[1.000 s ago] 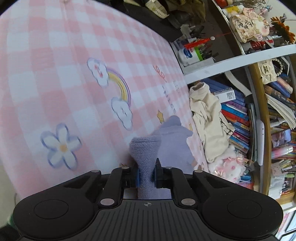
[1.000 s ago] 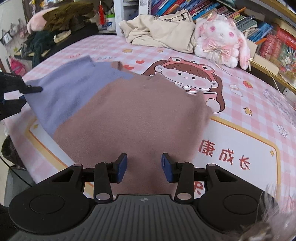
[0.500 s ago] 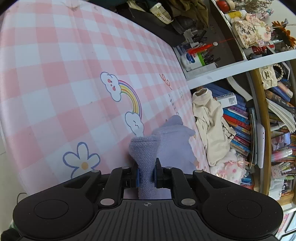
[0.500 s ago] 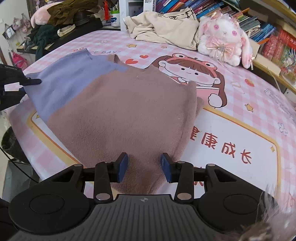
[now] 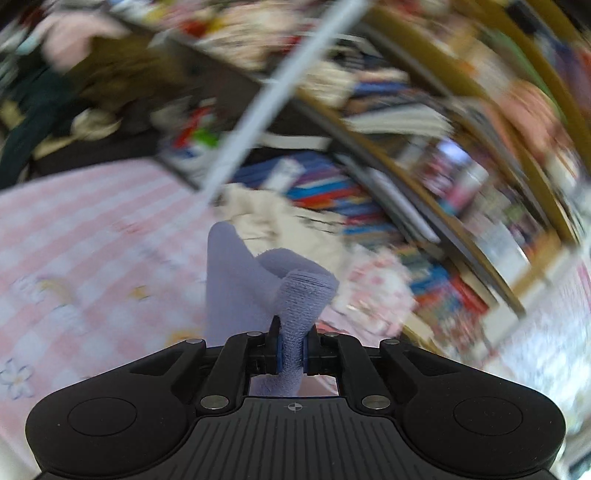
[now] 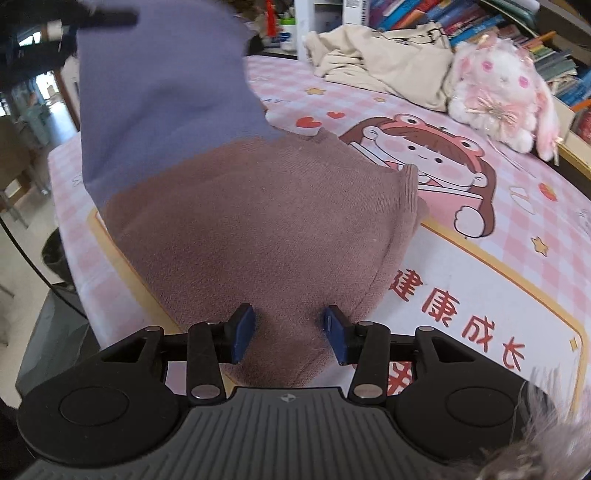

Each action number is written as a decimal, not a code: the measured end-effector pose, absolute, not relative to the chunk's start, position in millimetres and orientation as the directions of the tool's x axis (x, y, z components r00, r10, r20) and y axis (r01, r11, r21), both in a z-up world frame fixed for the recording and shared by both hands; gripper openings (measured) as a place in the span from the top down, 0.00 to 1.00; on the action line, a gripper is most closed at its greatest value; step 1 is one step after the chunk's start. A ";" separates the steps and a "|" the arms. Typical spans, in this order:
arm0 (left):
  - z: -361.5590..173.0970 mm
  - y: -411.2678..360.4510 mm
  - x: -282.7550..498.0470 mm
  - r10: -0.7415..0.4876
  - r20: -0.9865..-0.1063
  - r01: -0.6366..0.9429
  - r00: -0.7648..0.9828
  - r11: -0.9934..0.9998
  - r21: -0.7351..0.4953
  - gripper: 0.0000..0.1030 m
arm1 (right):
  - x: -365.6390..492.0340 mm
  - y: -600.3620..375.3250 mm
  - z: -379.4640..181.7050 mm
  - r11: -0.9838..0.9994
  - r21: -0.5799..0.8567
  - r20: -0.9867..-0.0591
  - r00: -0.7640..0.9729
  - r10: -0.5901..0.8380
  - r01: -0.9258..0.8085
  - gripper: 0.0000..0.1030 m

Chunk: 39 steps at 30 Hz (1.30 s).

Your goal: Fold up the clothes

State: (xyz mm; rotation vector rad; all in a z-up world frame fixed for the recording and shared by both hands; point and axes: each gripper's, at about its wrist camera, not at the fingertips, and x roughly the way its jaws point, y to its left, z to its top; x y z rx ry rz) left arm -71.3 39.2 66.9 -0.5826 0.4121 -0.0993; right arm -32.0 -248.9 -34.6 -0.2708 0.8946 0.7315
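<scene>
- Table (image 6: 498, 280): covered by a pink-and-white checked cloth printed with a cartoon girl, hearts, stars and red characters.
- Far edge of table: cream garment (image 6: 380, 62) heaped, white-and-pink plush rabbit (image 6: 498, 92) just beside it.
- Bookshelves (image 6: 417, 14) behind the far edge, packed with upright and stacked books.
- Left of table: pale floor (image 6: 18, 266), a dark cable (image 6: 33, 269) trailing down.
- Left wrist view: heavily blurred; shelving (image 5: 424, 192) and clutter only.
</scene>
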 end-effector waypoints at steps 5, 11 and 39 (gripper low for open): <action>73.3 -40.0 -82.6 -0.305 -0.409 0.088 0.860 0.879 -0.469 0.91 | -27.2 -257.6 -35.0 0.683 0.109 -0.773 0.371 0.515 -0.722 0.57; 8.5 -99.9 -67.8 -0.355 -0.639 0.051 0.682 0.895 -0.443 0.81 | -25.8 -277.7 -34.2 0.615 0.154 -0.740 0.322 0.590 -0.773 0.56; 3.0 -88.6 -103.5 -0.055 -0.686 0.010 0.726 0.998 -0.068 0.45 | 47.6 -349.5 -12.0 0.547 0.789 -0.544 0.096 0.833 -0.280 0.37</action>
